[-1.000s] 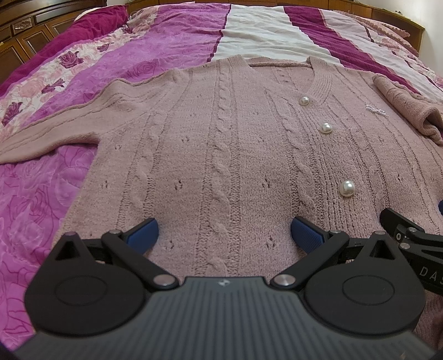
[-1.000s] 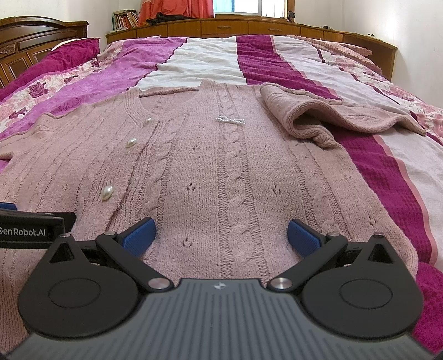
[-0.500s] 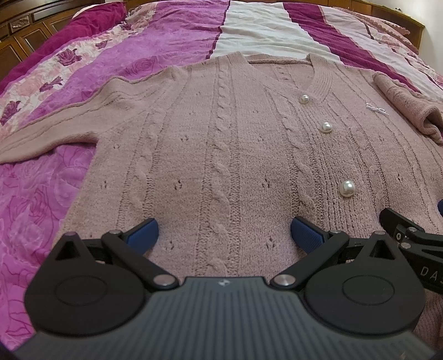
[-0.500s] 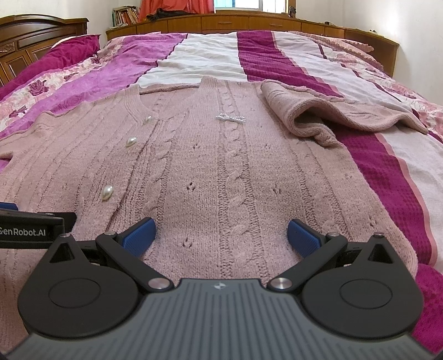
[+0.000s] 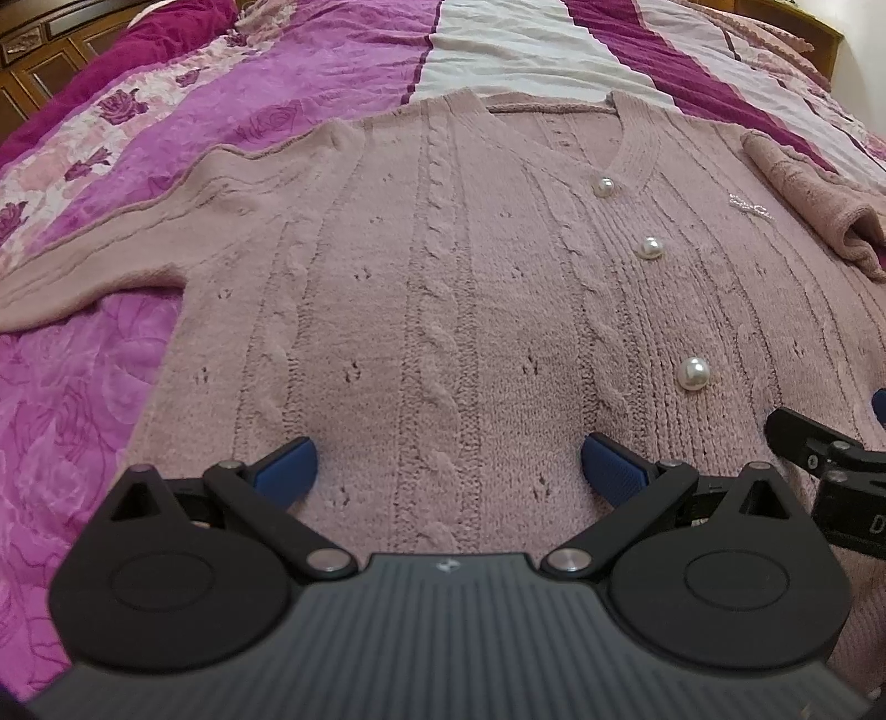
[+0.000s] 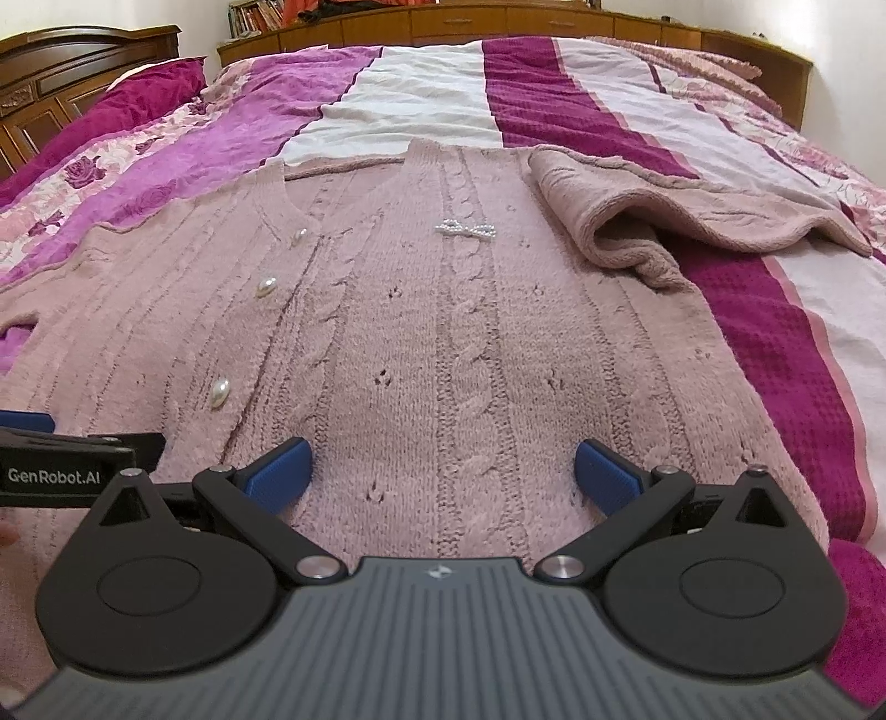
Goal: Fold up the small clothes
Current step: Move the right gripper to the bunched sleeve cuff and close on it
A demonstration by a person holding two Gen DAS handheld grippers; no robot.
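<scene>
A dusty-pink cable-knit cardigan [image 5: 443,288] with pearl buttons [image 5: 694,373] lies flat, front up, on the bed. Its left sleeve [image 5: 111,243] stretches out to the left. The right sleeve [image 6: 620,205] is folded back and bunched at the shoulder. A small beaded bow [image 6: 464,228] sits on the chest. My left gripper [image 5: 448,468] hovers open over the left half of the hem, blue pads wide apart. Over the right half of the hem my right gripper [image 6: 442,468] is open too. Neither holds any fabric. Each gripper shows at the other view's edge.
The bedspread [image 6: 421,99] is striped in purple, white and magenta with rose prints. A dark wooden headboard [image 6: 72,72] stands at the left, and a wooden footboard with shelves [image 6: 498,25] runs along the far side. A wall rises at the right.
Both grippers have tilted down and edged forward over the cardigan's hem, so the garment sits higher and larger in view. Both stay open.
</scene>
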